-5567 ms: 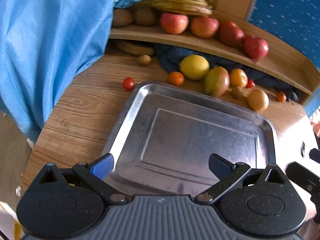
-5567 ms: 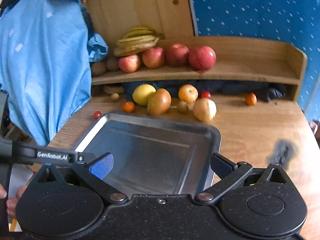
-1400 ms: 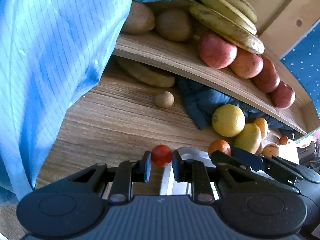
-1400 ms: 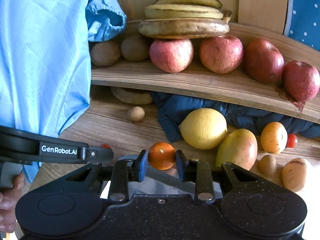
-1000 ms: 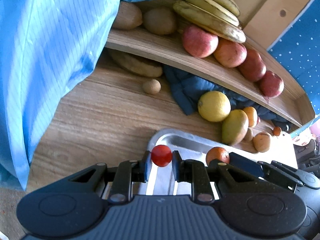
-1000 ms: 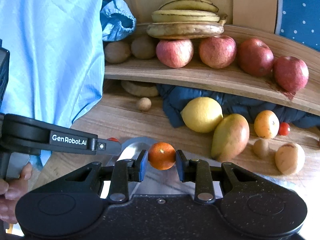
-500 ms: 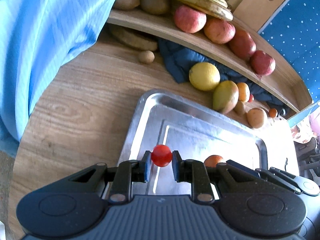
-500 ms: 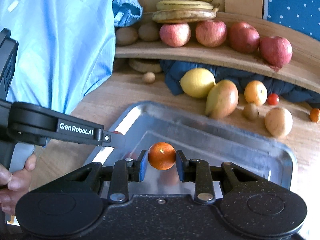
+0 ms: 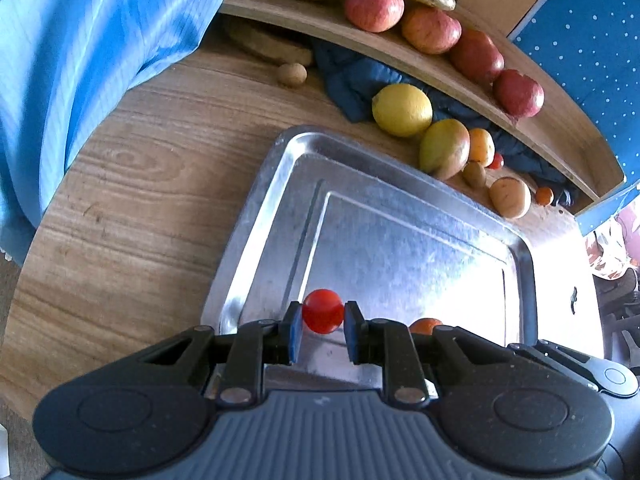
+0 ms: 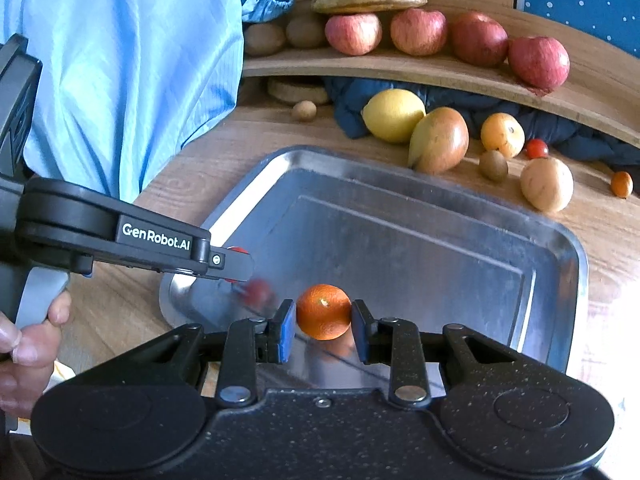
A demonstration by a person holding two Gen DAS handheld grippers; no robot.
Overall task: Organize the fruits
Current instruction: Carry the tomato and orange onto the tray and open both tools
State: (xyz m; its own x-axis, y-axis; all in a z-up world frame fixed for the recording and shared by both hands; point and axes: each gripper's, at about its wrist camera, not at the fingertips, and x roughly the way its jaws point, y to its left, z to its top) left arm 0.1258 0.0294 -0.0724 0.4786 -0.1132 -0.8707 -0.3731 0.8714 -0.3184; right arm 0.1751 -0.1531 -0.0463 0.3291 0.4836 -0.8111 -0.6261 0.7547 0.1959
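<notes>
Over the near-left corner of the metal tray, the left gripper grips a cherry tomato and the right gripper a small orange, so both jaws should descend before parting, to prevent rolling.

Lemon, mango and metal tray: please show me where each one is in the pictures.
Lemon [image 10: 393, 115], right wrist view, on the middle of its yellow skin.
Mango [image 10: 440, 140], right wrist view, on its reddish flank.
Tray [image 9: 256, 200], left wrist view, on its left rim.
</notes>
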